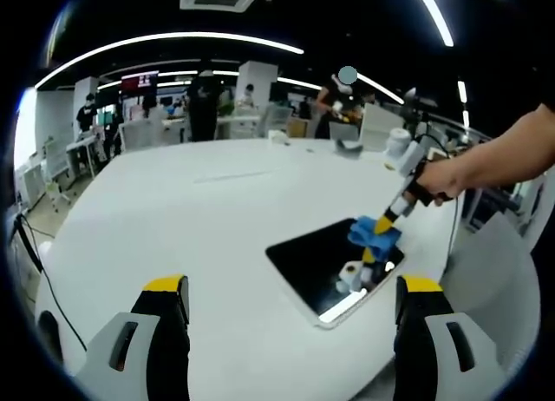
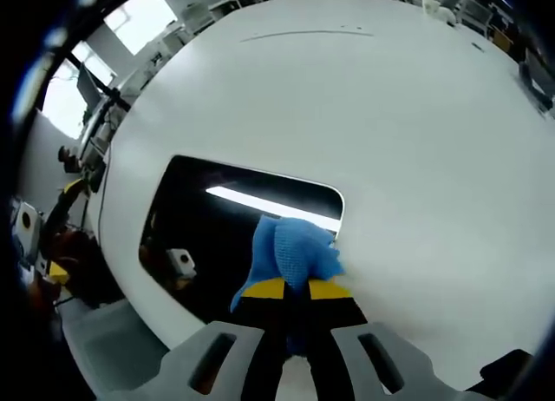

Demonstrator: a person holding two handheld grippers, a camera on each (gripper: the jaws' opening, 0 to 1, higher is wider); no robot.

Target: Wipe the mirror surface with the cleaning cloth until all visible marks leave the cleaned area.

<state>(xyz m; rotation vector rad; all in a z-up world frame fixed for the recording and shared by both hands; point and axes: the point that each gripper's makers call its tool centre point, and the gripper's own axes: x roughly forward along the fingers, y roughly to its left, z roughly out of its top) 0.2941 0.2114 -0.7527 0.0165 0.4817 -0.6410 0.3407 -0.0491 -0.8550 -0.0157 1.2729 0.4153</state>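
Right gripper view shows the right gripper point(image 2: 295, 290) pinching the blue cloth point(image 2: 290, 249) down on the mirror point(image 2: 208, 236), which stretches away leftward, while the left gripper point(image 1: 290, 299) waits wide open nearby.

Mirror point(image 2: 225, 219) glossy, dark, reflective glass; cleaning cloth point(image 2: 290, 253) blue, nubby fabric; surface point(image 1: 191, 210) smooth matt white.

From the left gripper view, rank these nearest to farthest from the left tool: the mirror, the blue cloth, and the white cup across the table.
1. Mirror, flat on the table just ahead, toward the right.
2. Blue cloth, on the mirror's far edge, held by the right tool.
3. White cup, far right side of the table.
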